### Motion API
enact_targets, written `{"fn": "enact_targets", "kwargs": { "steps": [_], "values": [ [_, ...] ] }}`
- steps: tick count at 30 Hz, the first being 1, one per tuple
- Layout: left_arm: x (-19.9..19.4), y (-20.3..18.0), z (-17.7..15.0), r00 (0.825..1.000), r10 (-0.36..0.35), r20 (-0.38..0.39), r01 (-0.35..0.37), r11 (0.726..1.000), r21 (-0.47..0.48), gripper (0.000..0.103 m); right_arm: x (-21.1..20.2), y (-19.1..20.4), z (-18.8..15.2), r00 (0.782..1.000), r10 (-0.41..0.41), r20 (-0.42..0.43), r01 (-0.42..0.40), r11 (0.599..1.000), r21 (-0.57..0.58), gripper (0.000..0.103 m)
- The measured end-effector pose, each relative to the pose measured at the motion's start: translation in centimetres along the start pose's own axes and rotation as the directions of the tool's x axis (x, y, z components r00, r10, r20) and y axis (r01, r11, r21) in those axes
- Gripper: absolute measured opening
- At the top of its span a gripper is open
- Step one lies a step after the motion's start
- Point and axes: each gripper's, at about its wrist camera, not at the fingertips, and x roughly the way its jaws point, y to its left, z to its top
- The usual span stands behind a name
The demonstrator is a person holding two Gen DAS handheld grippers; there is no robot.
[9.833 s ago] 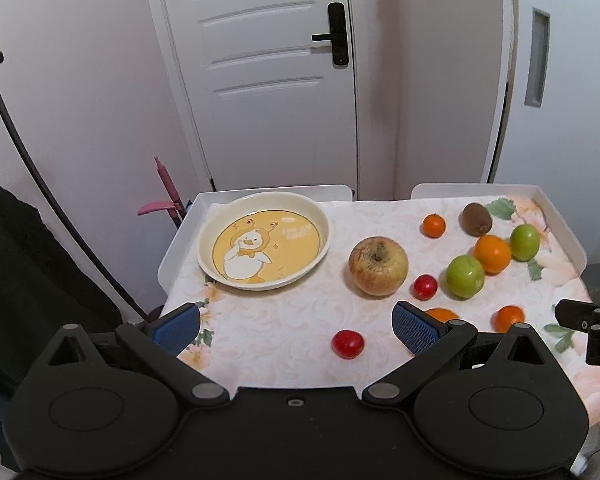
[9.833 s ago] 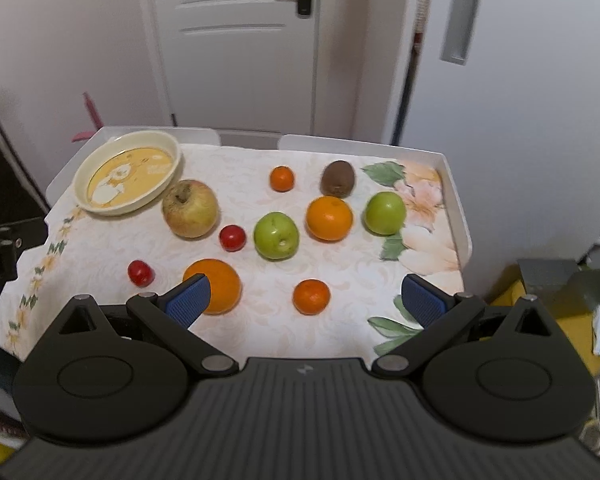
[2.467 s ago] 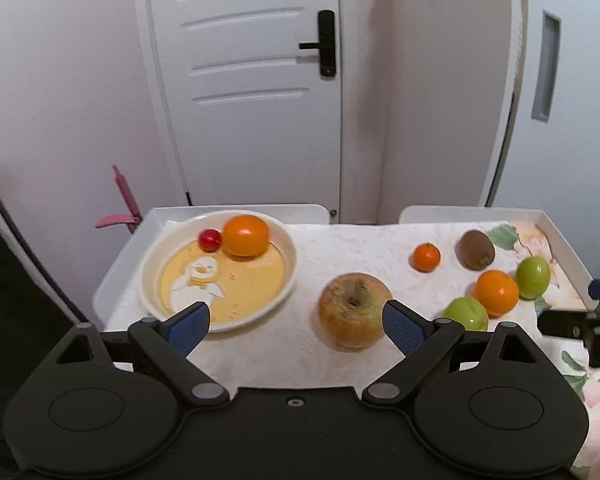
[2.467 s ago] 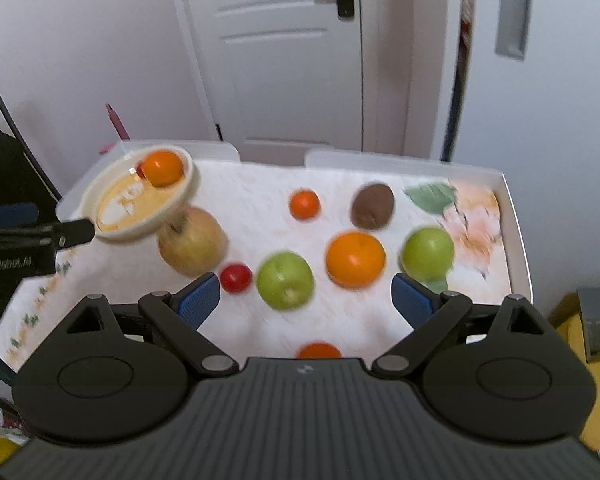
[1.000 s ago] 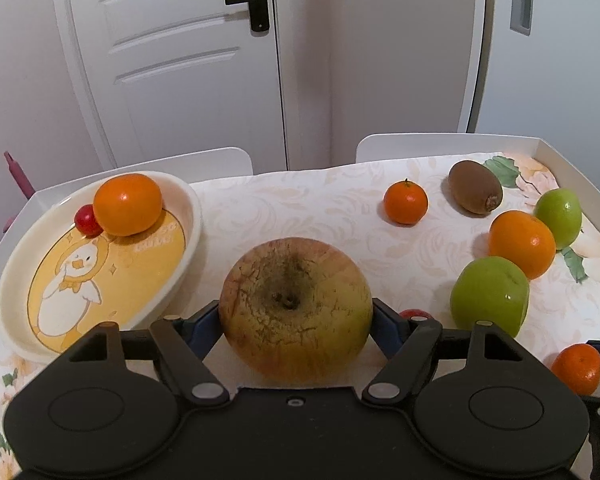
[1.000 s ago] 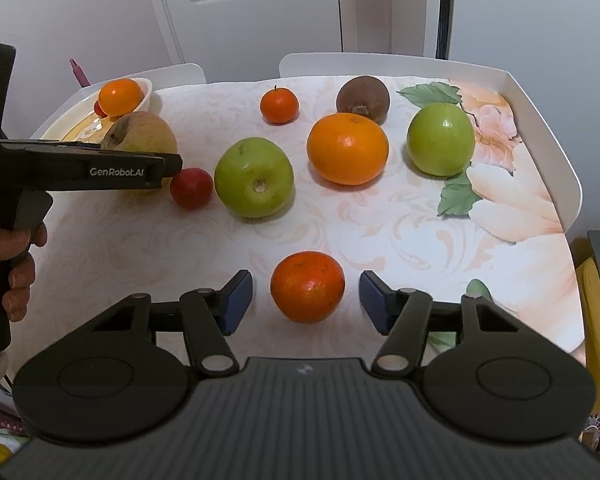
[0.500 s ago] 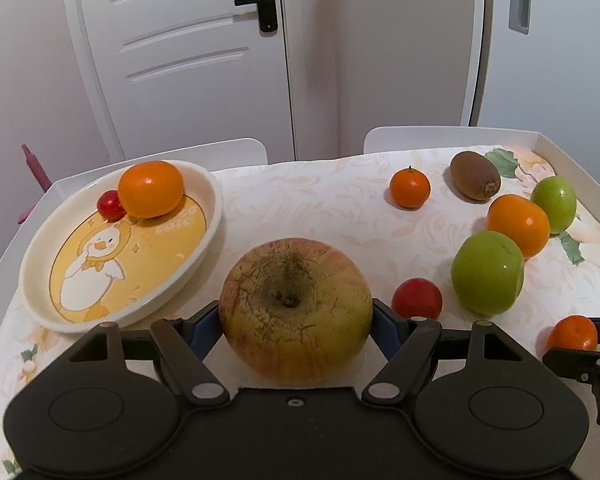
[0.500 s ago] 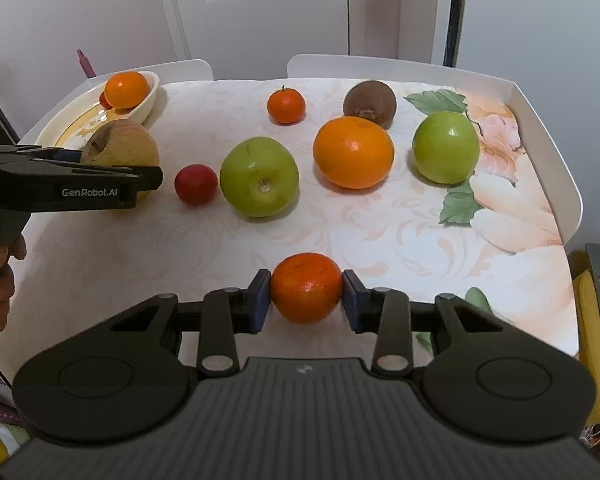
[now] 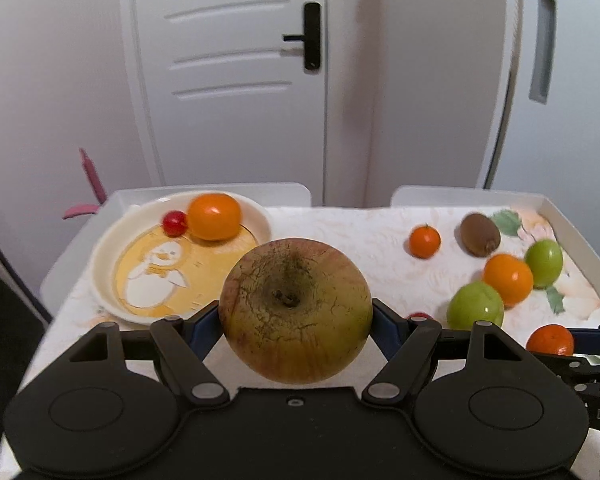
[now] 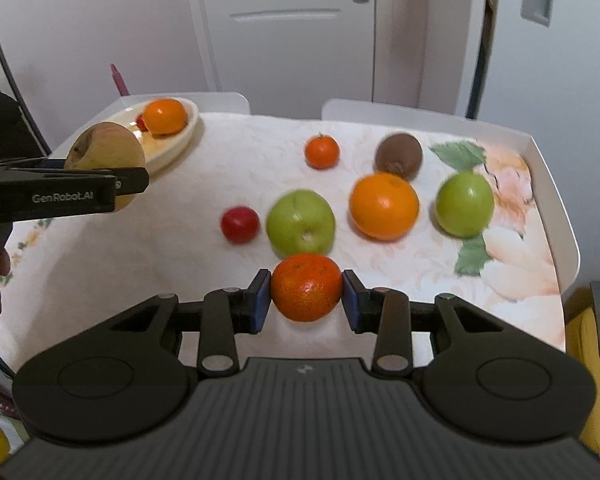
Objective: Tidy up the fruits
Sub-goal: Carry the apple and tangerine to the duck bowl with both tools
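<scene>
My left gripper [image 9: 296, 316] is shut on a large yellow-brown apple [image 9: 296, 308] and holds it above the table, just right of the duck plate [image 9: 112, 280]. The plate holds an orange [image 9: 214, 216] and a small red fruit [image 9: 174, 223]. My right gripper [image 10: 306, 300] is shut on a tangerine [image 10: 306, 292], lifted off the cloth. On the table lie a red fruit [image 10: 240, 224], two green apples [image 10: 300, 222] [image 10: 464, 204], an orange [image 10: 383, 206], a small tangerine [image 10: 321, 151] and a kiwi [image 10: 398, 156].
The table is a white tray with raised rims [image 10: 556, 184] covered by a floral cloth. A white door [image 9: 228, 72] and walls stand behind it. The left gripper's side [image 10: 60, 196] and the hand holding it show at the left of the right wrist view.
Both grippers have lifted their fruit: the apple has risen toward the plate, and the tangerine has come up off the cloth. Both views have pulled back and up.
</scene>
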Motion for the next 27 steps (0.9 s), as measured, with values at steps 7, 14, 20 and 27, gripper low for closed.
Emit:
{"fn": "enact_targets", "kwargs": {
  "steps": [7,14,20,27],
  "values": [
    [-2.6,2.5,1.6,0.999,0.051,0.019,-0.051,0.998,-0.041,0.079,-1.0,2.6,2.8,0.998,0.051,0.043,-0.049,0.998,-0.033,0.052],
    [-3.3,6.0,3.5,0.996,0.085,0.018,-0.084,0.995,-0.055,0.079,-0.6,5.9,6.0,0.993,0.095,0.066,-0.092,0.994,-0.055,0.052],
    [-2.3,9.0,5.0,0.997,0.081,-0.002,-0.081,0.995,-0.056,0.079,0.9,8.7,8.8,0.991,0.113,0.068,-0.110,0.992,-0.055,0.052],
    [0.5,12.4,6.1,0.998,0.060,-0.036,-0.061,0.998,-0.031,0.079,4.0,11.7,11.7,0.993,0.106,0.058,-0.104,0.994,-0.042,0.052]
  ]
}}
